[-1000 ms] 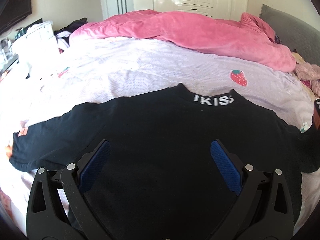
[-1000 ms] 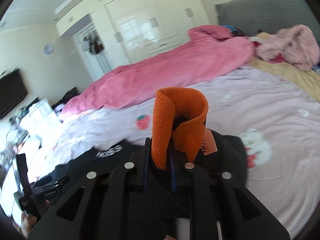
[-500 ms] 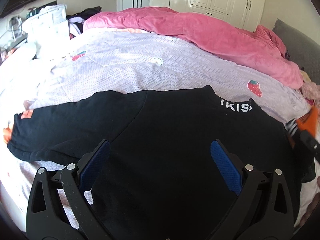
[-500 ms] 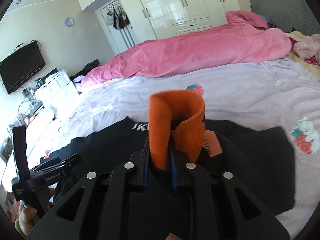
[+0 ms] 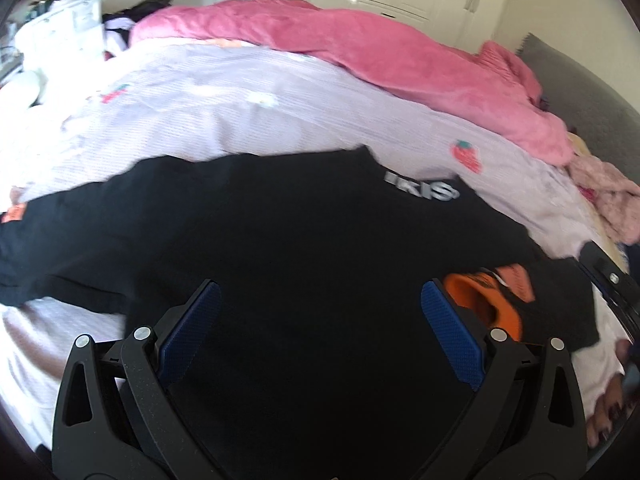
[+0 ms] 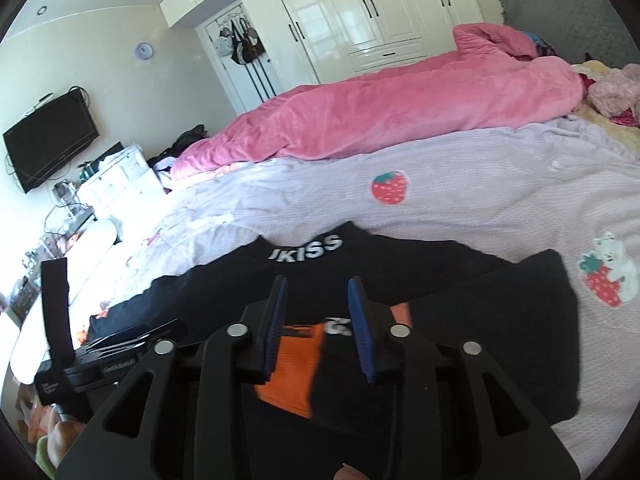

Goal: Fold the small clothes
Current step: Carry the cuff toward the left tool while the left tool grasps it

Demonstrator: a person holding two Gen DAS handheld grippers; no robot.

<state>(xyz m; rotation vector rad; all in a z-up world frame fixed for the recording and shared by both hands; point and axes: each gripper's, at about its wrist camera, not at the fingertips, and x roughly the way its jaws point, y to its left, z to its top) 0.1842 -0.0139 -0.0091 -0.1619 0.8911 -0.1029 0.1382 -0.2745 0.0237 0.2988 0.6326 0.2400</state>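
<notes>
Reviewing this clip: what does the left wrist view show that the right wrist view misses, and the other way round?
Only the left wrist view shows the open left gripper from behind and the black top's unfolded sleeve stretched out to the left. Only the right wrist view shows the wall-mounted television, the round wall clock, the white-cat-and-strawberry print and the right gripper, its jaws just opened above the orange ribbed cuff. Both show the black long-sleeved top, that cuff, the pink duvet and white wardrobes.
</notes>
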